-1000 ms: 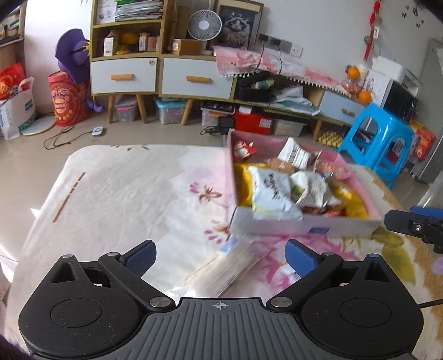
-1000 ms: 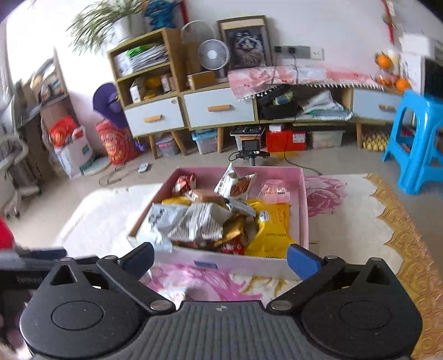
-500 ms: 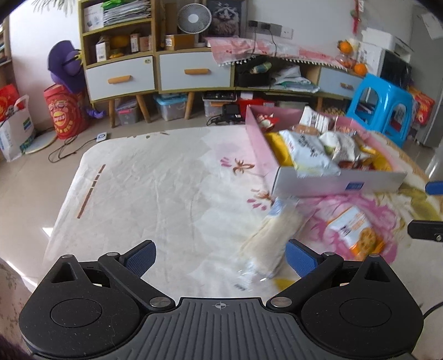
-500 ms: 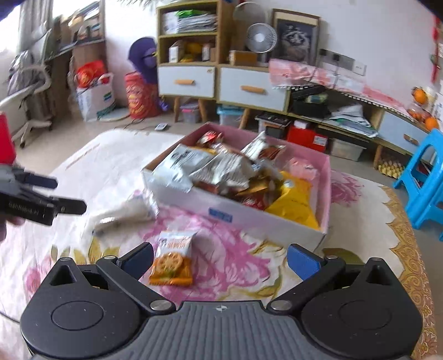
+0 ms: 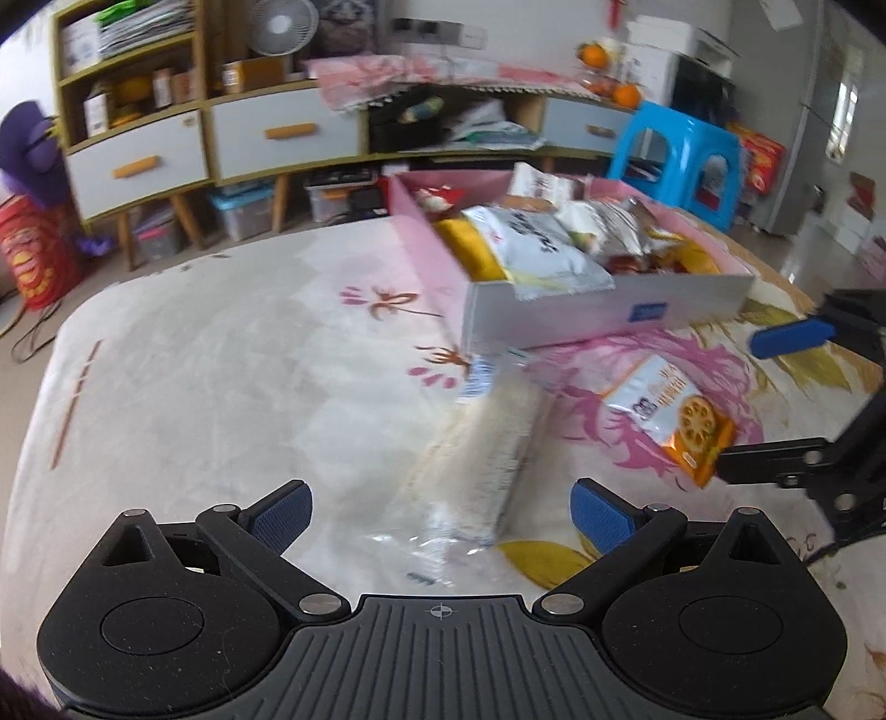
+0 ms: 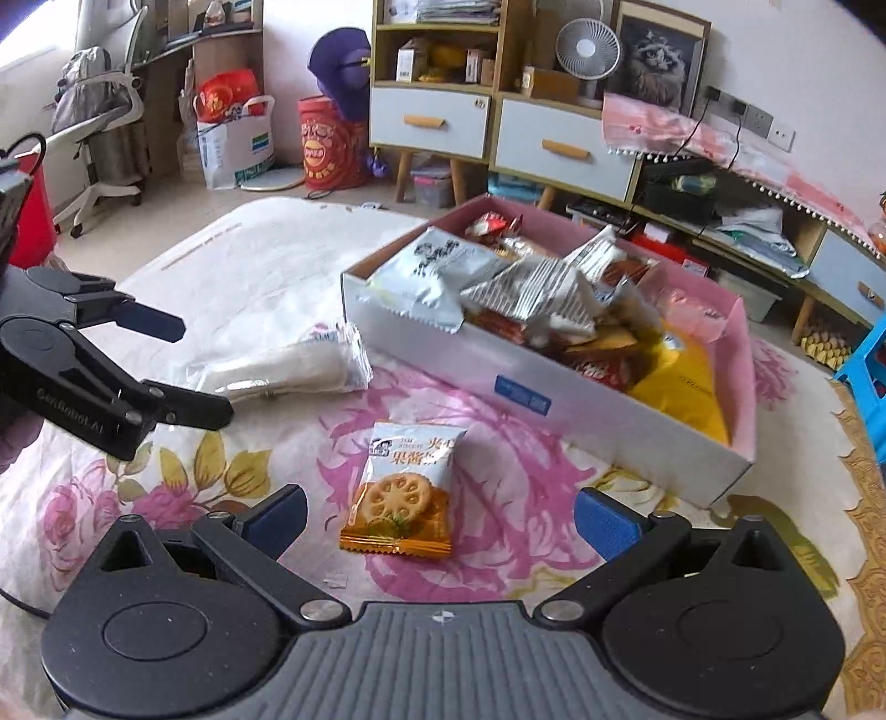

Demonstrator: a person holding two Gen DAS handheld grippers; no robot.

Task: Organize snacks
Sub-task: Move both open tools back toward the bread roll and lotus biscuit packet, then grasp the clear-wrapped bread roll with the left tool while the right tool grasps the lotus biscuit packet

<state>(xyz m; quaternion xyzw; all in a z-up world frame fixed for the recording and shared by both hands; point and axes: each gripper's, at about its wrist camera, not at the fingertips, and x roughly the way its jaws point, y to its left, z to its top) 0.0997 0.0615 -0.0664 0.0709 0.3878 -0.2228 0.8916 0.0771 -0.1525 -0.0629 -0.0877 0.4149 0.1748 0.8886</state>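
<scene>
Both tools hover with jaws spread wide and empty. The left gripper (image 5: 440,507) faces a long clear-plastic pack of pale wafers (image 5: 480,443), lying on the flowered cloth worktop (image 5: 221,376) just in front of it. The right gripper (image 6: 440,518) looks down on a small white-and-orange cracker packet (image 6: 401,490), flat on the pink bloom between its fingers. Beyond both stands the pink-lined white cardboard box (image 6: 554,382) — heaped with snack bags, the wafer pack's far end near its corner.

Home living room: drawer cabinet (image 6: 565,147), fan (image 6: 588,47), floral blanket (image 6: 526,498)
</scene>
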